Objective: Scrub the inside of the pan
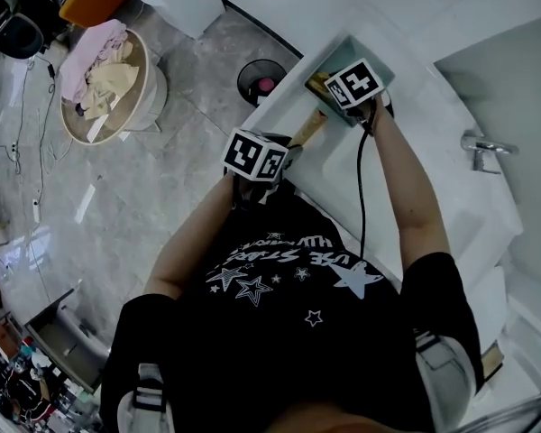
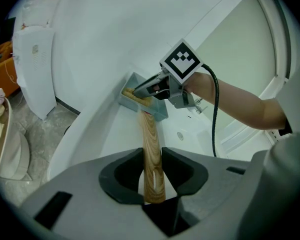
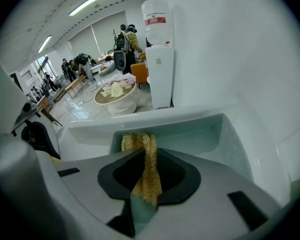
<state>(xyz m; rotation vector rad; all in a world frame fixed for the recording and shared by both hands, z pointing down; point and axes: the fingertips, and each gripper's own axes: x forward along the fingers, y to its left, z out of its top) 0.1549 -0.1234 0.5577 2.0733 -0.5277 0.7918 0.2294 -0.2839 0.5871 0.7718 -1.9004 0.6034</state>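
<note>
A person in a black T-shirt with stars stands over a white tub [image 1: 406, 142], seen from above, with a gripper in each hand. A square, pale teal pan [image 1: 335, 54] sits on the tub's rim, its wooden handle [image 1: 308, 130] pointing back toward the person. The left gripper [image 2: 152, 176] is closed on the handle [image 2: 151, 144] near its end, both jaws pressing its sides, with the pan [image 2: 161, 112] farther along. The right gripper [image 3: 147, 176] points steeply down into the pan [image 3: 200, 134] and is clamped on a yellow, coarse-woven scrubbing pad [image 3: 149, 156], whose top bunches up above the jaws against the pan's inner wall. In the left gripper view, the right gripper [image 2: 140, 90] reaches into the pan, a black cable [image 2: 215, 109] trailing along the forearm. A chrome tap [image 1: 483, 146] sits at the tub's far side. A round basket of cloths [image 1: 108, 79] stands on the grey floor nearby.
</note>
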